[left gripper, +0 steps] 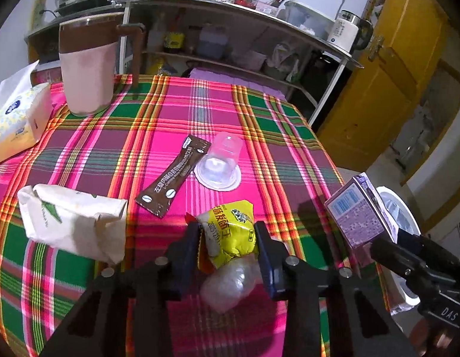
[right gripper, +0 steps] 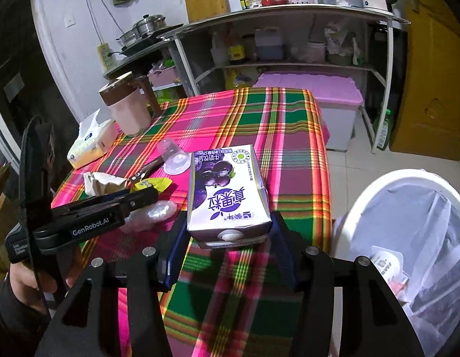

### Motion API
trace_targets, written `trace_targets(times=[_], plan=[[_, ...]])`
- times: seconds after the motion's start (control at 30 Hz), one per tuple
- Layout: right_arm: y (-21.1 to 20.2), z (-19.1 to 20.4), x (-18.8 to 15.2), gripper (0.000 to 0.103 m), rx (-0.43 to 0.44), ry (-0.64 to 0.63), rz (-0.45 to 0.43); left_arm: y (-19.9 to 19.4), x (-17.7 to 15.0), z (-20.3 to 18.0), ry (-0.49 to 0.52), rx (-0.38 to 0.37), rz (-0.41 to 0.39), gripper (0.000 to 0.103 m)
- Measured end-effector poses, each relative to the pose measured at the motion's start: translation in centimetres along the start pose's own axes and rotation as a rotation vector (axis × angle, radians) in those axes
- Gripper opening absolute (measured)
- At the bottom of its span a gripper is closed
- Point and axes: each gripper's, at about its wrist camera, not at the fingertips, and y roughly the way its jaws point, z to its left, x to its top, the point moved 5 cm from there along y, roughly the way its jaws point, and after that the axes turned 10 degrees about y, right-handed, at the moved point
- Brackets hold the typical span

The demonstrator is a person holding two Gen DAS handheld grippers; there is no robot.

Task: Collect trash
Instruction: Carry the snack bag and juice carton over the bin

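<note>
— Where does the clear-up stand, from where you are?

— About midway, I'd say. The right gripper [right gripper: 228,238] has its fingers clamped on the sides of a purple blueberry milk carton [right gripper: 227,196], held up off the plaid-clothed counter [right gripper: 289,136], just beside the white bin lined with a clear bag [right gripper: 408,208]. There's already some rubbish lying in that bin, so part of the job looks done.

— And the other one?

— The left gripper [left gripper: 227,238] has its fingers closed narrow around a yellow crinkled snack wrapper [left gripper: 230,232], with a clear plastic bag [left gripper: 227,285] bunched under it. I can't tell whether the wrapper is lifted or resting on the cloth. It sits near the counter edge closest to the bin.

— What's left on the counter?

— Three pieces, by my guess. A brown coffee-stick sachet [left gripper: 173,175] lies flat, farther from the bin than the wrapper. A clear plastic jelly cup [left gripper: 221,163] lies tipped on its side, touching the sachet's upper end. A crumpled white paper bag [left gripper: 75,223] sits farthest from the bin of the three.

— The jug and tissues too?

— The pink jug with the brown lid [left gripper: 87,68] and the tissue pack [left gripper: 18,119] stand at the far side from the bin; those look like keepers, not trash.
</note>
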Motion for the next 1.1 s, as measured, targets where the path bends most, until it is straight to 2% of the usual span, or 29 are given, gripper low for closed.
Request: trace_targets(times=[0.33,0.53,0.8,1.1], plan=[[-4.0,-0.9,-1.6,0.054,-0.012,0.015,-0.038,-5.6,-1.0,-3.0,0.052,-0.020,-0.093,0.036],[-6.2,-1.5,-2.7,0.054,-0.021,0.031,-0.061,-8.4,-2.2,-5.6,0.083,-0.049,-0.116,0.036],[-9.3,-3.0,-4.1,0.054,-0.045,0.054,-0.098,-10.0,-3.0,-9.7,0.134,-0.106,-0.132,0.036],[-11.9,-6.3,-5.2,0.054,-0.097,0.114,-0.126,-9.8,-2.8,-13.9,0.190,-0.163,-0.134,0.037]])
